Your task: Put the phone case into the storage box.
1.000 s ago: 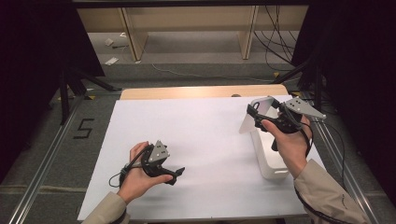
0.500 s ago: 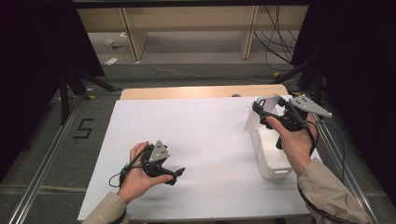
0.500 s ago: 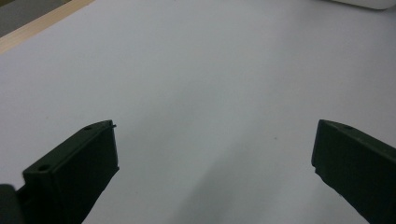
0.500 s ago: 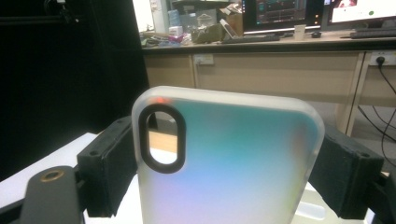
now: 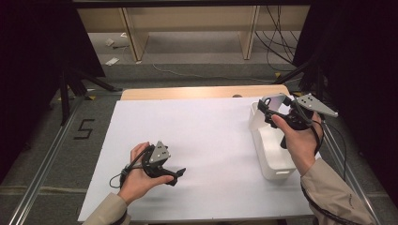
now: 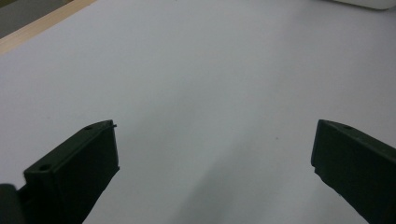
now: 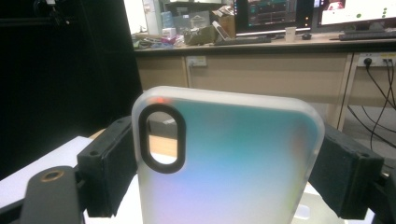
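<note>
White paper-covered table (image 5: 206, 136) | right gripper (image 5: 268, 110) clamps frosted translucent phone case (image 7: 224, 163) upright between both pads, held above white plastic bin (image 5: 274, 157) | left gripper (image 5: 176, 174) jaws apart, resting on table, nothing between

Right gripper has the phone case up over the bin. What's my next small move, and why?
Probably carry the phone case left, over the bare white sheet. The right gripper clamps its sides, raised above the white bin; the left gripper rests open there.
</note>
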`<state>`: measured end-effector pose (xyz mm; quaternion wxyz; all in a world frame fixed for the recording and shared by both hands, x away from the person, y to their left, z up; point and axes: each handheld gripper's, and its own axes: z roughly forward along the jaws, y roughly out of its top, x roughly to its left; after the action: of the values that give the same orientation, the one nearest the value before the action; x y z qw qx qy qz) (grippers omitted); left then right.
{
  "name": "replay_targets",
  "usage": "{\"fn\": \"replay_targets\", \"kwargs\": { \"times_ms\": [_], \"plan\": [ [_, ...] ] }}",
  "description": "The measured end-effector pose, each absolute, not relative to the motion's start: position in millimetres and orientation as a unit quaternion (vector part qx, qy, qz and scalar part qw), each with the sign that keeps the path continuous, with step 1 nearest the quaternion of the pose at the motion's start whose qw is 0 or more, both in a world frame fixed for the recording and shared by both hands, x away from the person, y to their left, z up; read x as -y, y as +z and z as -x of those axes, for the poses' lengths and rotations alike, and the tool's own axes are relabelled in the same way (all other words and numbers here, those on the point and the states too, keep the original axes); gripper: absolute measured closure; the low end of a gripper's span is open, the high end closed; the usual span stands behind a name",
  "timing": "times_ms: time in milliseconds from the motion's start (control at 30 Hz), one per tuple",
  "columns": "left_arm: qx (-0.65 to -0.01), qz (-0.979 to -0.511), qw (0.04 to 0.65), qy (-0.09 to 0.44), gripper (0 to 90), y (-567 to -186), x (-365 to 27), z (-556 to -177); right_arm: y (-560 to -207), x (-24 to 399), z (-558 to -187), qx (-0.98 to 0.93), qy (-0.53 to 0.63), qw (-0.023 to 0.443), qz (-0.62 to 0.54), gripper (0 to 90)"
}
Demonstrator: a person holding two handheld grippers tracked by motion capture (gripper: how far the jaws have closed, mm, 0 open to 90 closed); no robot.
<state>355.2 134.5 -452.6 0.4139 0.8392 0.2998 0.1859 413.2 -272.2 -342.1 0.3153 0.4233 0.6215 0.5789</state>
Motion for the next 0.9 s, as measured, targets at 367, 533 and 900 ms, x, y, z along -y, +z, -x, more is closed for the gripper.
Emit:
{"fn": "replay_targets", "kwargs": {
  "times_ms": [367,533,900],
  "plan": [
    [-0.302,-0.838,0.415,0.187,0.3,-452.8,-134.9,-355.5,-341.0,278.9,-415.5,-0.617,0.576,0.323,-0.429,18.0],
    [-0.302,-0.838,0.414,0.186,0.5,-453.0,-134.7,-355.5,-341.6,281.2,-416.7,-0.615,0.574,0.325,-0.432,17.9],
    [-0.303,-0.838,0.415,0.187,0.7,-452.9,-135.1,-355.7,-342.8,285.9,-418.8,-0.615,0.565,0.330,-0.440,17.9]
  ]
}}
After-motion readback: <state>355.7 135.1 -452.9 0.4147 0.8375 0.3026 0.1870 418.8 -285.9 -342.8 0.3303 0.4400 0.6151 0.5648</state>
